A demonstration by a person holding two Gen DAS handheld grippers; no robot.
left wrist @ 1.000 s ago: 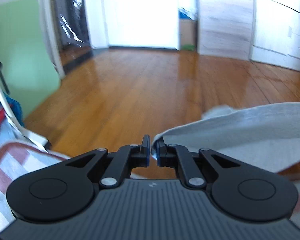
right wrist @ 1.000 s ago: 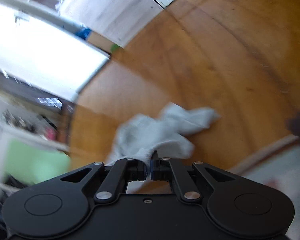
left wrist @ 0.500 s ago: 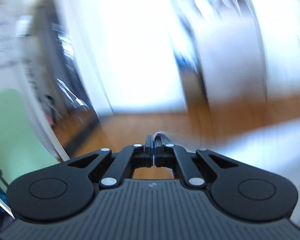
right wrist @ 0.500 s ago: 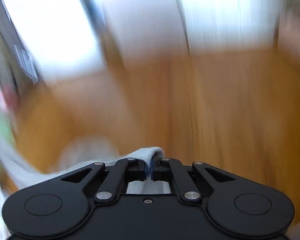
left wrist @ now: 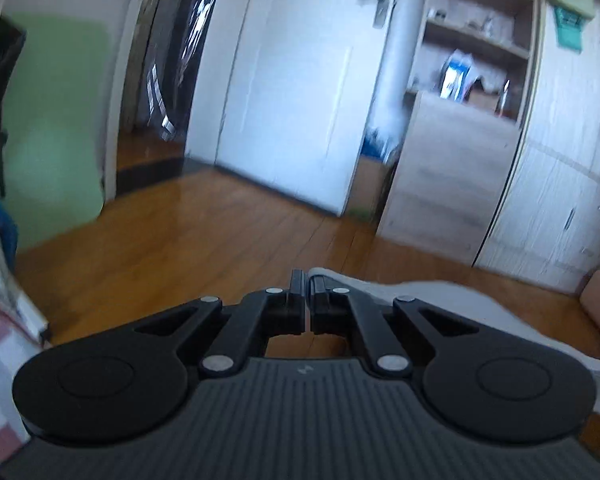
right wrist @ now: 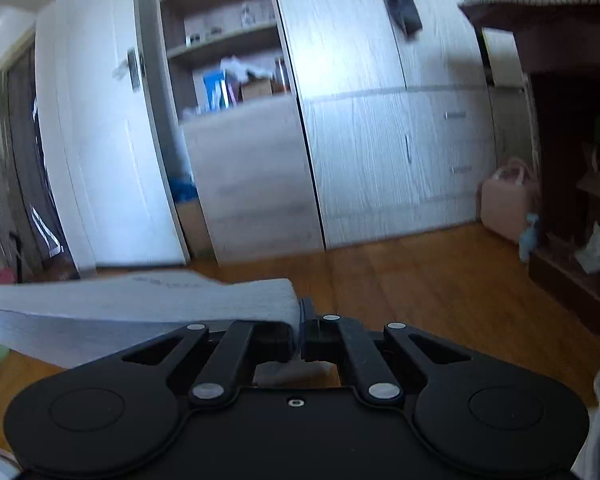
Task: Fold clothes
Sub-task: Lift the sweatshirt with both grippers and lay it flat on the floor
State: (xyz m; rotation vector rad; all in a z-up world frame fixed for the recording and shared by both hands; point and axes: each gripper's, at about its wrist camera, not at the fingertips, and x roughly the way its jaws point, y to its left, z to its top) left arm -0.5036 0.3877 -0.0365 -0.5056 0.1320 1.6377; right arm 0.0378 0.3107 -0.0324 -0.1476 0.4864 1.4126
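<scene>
The left tool (left wrist: 308, 280) is clamped on an edge of the grey garment (left wrist: 440, 300), which trails toward the frame's lower right. The right tool (right wrist: 300, 312) pinches the same cloth (right wrist: 160, 296), stretched toward the left edge. Only the left view shows a green panel (left wrist: 56, 120); only the right, a pink bag (right wrist: 506, 204).
</scene>
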